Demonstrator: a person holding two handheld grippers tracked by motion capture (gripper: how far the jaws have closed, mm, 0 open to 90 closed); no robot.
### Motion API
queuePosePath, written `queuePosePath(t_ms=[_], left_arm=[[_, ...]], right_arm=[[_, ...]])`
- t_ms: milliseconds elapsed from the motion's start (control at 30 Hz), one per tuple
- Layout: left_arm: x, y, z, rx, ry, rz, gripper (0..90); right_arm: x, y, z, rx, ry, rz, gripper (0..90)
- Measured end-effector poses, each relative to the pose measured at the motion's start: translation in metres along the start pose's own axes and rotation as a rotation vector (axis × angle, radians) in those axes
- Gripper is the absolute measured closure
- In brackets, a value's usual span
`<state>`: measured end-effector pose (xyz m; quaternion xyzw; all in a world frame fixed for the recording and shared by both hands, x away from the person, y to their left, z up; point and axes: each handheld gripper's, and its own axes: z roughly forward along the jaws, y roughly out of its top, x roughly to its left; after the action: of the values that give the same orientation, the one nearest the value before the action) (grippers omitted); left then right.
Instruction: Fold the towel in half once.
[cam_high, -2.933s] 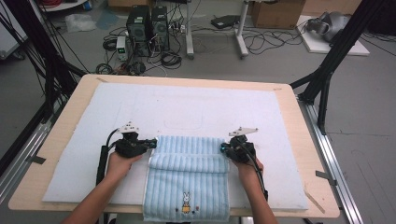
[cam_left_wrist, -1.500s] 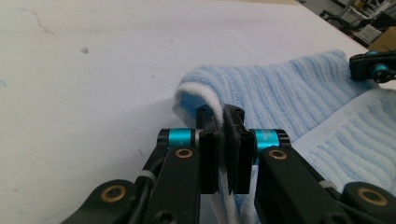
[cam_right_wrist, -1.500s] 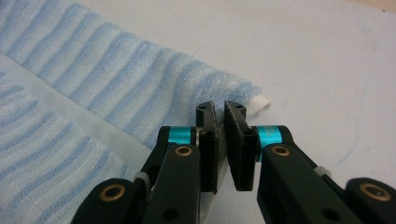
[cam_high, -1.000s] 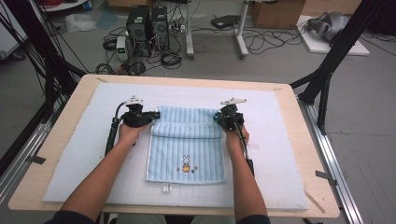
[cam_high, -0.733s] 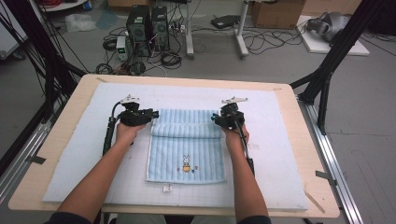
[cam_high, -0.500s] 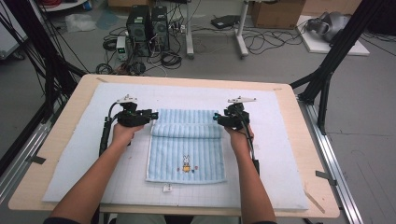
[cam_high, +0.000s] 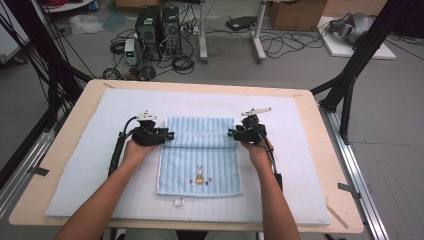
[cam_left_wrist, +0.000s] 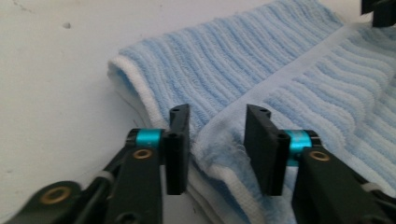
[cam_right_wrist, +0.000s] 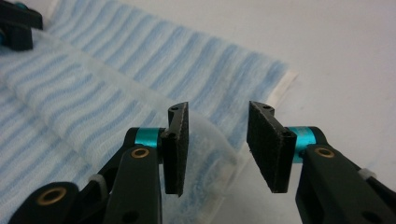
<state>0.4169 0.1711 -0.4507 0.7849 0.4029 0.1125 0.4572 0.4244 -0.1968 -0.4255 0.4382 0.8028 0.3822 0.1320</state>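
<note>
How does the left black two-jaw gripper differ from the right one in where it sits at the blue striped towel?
The left gripper sits at the blue striped towel's left edge; the right gripper sits at its right edge. The left jaws point right across the towel, the right jaws point left. The towel's folded corner lies between each pair of open jaws, unpressed.

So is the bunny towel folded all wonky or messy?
Not really. The blue towel lies square on the white mat, top part folded over evenly. The one rough spot: the folded corner between the left claw pads is a bit bunched and fuzzy.
</note>
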Motion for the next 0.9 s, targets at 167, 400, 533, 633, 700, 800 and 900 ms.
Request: queuePosePath(t_ms=[167,400,533,633,700,800,900], left_arm=[[-0.005,-0.003,-0.006,-0.021,-0.010,0.050,82.7],[-0.014,-0.005,-0.022,-0.098,-0.039,0.058,82.8],[-0.021,-0.007,-0.034,-0.137,-0.063,0.058,82.7],[-0.028,-0.012,-0.041,-0.148,-0.072,0.063,82.8],[-0.034,-0.016,-0.047,-0.153,-0.078,0.065,82.8],[-0.043,-0.025,-0.057,-0.165,-0.093,0.053,82.8],[-0.052,-0.034,-0.066,-0.179,-0.103,0.045,82.8]], right_arm=[[0.000,-0.007,0.006,0.050,0.019,-0.004,80.9],[0.008,-0.011,-0.008,0.018,0.013,-0.048,82.2],[0.013,-0.019,-0.021,-0.005,0.022,-0.050,82.2],[0.018,-0.024,-0.030,-0.014,0.026,-0.052,82.2],[0.024,-0.026,-0.037,-0.027,0.019,-0.069,82.3],[0.032,-0.031,-0.048,-0.049,0.018,-0.082,82.3],[0.039,-0.040,-0.059,-0.061,0.020,-0.083,82.3]])
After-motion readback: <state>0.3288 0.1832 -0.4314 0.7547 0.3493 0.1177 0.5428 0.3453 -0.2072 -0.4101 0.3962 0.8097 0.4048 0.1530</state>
